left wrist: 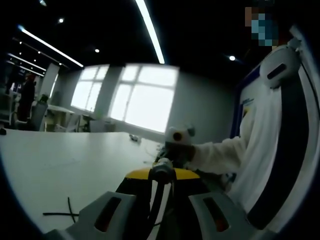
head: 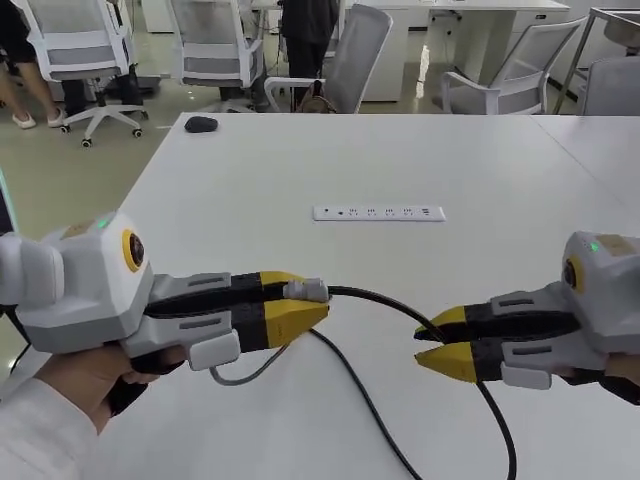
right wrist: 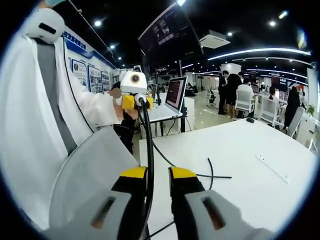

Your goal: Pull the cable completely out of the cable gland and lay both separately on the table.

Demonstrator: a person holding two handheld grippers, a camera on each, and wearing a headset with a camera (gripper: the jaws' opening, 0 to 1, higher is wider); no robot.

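Left gripper (head: 314, 298), nearest in the head view: fingers pressed in on the cable gland (head: 308, 290), a small pale grey fitting held at the yellow tips above the desk (head: 300, 160). In the left gripper view the gland (left wrist: 162, 170) sits between the tips, with black cable running back between the fingers.

Right gripper (head: 425, 348): fingers drawn close around the cable (head: 380, 297), which passes between them. It looks like a pinch, though a sliver of gap shows beside the cable (right wrist: 150, 165) in the right gripper view.

Cable: black, round and thin. It leaves the gland's mouth, arcs across to the right gripper, then trails over the desk toward the near edge. A second black run goes from under the left gripper toward the same edge. It is not yet drawn out of the gland.

Handling, by judgement:
- The cable is light and limp, with a smooth jacket that may slip under a light pinch. It is best taken close to the gland and pulled straight along the gland's bore.
- The gland is small, rigid and light. Hold it by the body, since its seal probably drags on the jacket.

Also on the desk, well apart from the work: a white power strip (head: 378, 213) and a dark mouse (head: 200, 124).
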